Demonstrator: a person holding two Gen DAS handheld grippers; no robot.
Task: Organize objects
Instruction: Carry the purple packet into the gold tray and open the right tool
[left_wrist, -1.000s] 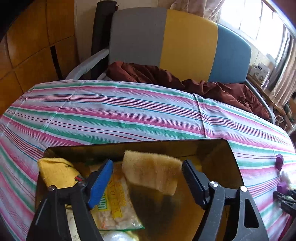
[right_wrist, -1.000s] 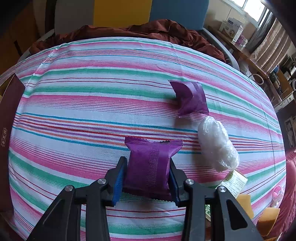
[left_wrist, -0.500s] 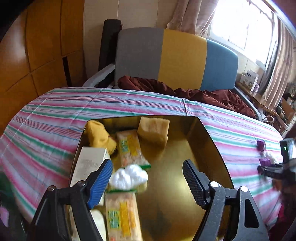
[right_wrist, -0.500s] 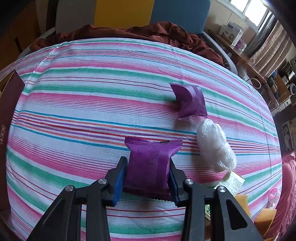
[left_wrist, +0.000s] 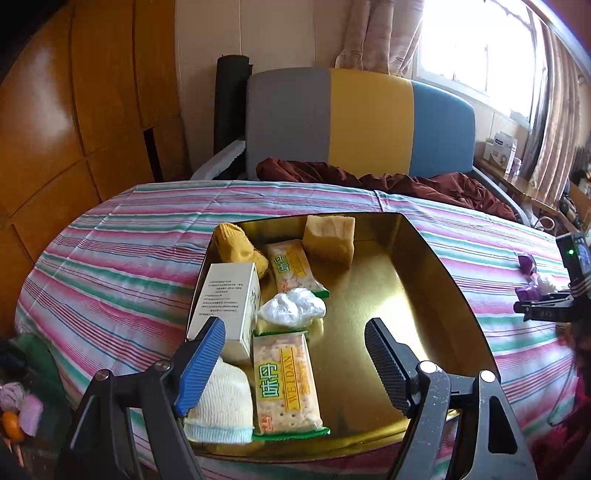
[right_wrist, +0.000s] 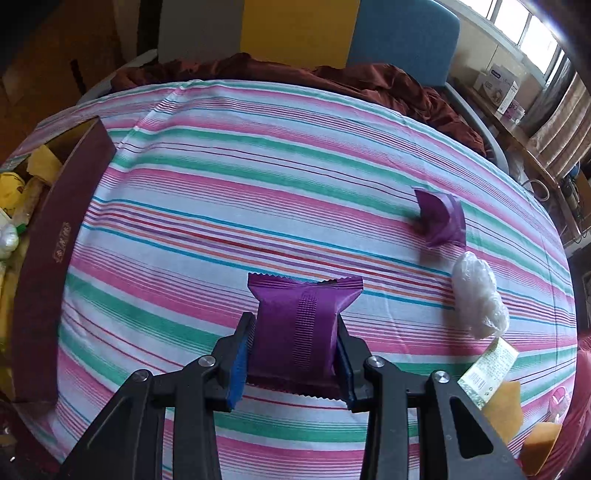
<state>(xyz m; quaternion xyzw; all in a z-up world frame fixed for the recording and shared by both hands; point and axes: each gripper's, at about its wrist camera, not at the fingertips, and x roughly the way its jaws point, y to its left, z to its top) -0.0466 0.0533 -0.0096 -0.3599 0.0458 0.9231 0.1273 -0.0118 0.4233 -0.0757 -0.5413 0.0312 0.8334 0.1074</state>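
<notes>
Item: sorting of loose goods on a striped cloth (right_wrist: 258, 192) into a gold-lined box (left_wrist: 373, 295). Right gripper (right_wrist: 295, 354), lower centre of the right wrist view: fingers pinching a purple packet (right_wrist: 299, 321) by its two sides, its crimped end pointing up the frame; the side grip likely keeps the flat packet from folding in transit. Left gripper (left_wrist: 295, 362), bottom of the left wrist view: fingers spread wide, nothing between them, poised over the box, probably free to take the next item. Box contents, left wrist view: white carton (left_wrist: 225, 306) at left; two cracker packs, one at lower centre (left_wrist: 284, 384), one at upper centre (left_wrist: 295, 269); crumpled white bag (left_wrist: 291, 314) between them; yellow sock (left_wrist: 240, 251) at upper left; sponge (left_wrist: 328, 240) against the far wall; pale knitted piece (left_wrist: 221, 410) at lower left. The right half of the box floor is bare, a likely spot for the packet. Still loose on the cloth, right side of the right wrist view: second purple packet (right_wrist: 439, 218), clear plastic bag (right_wrist: 480, 302), small printed packet (right_wrist: 487, 369).
</notes>
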